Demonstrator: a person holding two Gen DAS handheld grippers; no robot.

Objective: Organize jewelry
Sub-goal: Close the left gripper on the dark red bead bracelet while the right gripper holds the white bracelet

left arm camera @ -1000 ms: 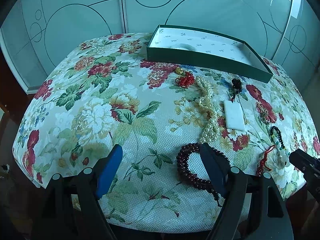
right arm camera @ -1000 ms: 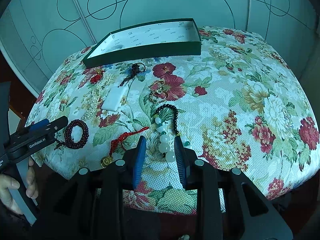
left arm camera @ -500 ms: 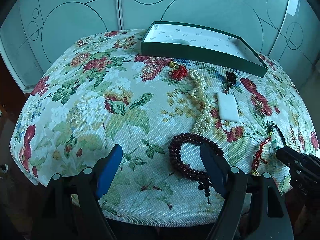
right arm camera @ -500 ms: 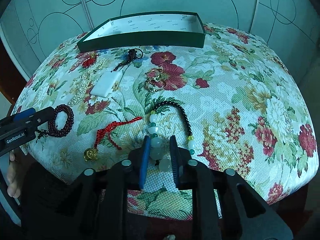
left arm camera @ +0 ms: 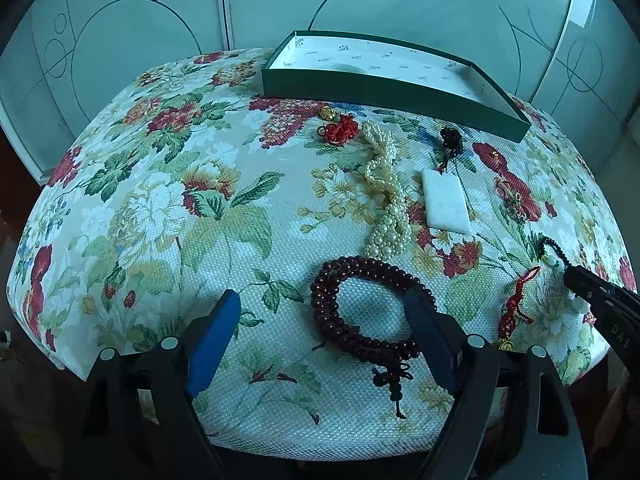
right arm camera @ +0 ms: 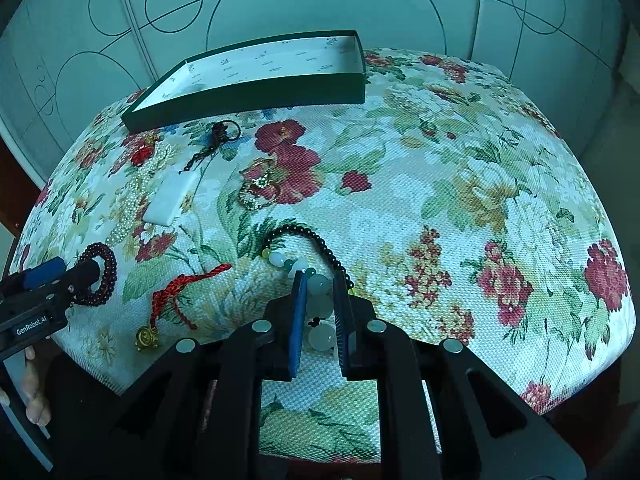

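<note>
My left gripper point(left arm camera: 322, 300) is open, its jaws on either side of a dark red bead bracelet point(left arm camera: 356, 340) lying on the floral cloth near the front edge. The bracelet also shows in the right wrist view point(right arm camera: 102, 270) beside the left gripper point(right arm camera: 60, 276). My right gripper point(right arm camera: 320, 280) is shut on the pale jade beads of a jade and black bead bracelet point(right arm camera: 316, 256), low on the cloth. The open green box point(left arm camera: 384, 76) with a white lining stands at the back; it also shows in the right wrist view point(right arm camera: 256, 76).
On the cloth lie a pearl necklace point(left arm camera: 386, 196), a white stone slab pendant point(left arm camera: 446, 200), a red knot charm with gold bead point(left arm camera: 340, 130), a dark tassel charm point(left arm camera: 450, 142), a red cord with gold coin point(right arm camera: 176, 292) and a gold ring piece point(right arm camera: 260, 184). Frosted glass doors stand behind.
My right gripper has closed on the jade beads. My left gripper has moved forward so the dark red bracelet sits between its open jaws.
</note>
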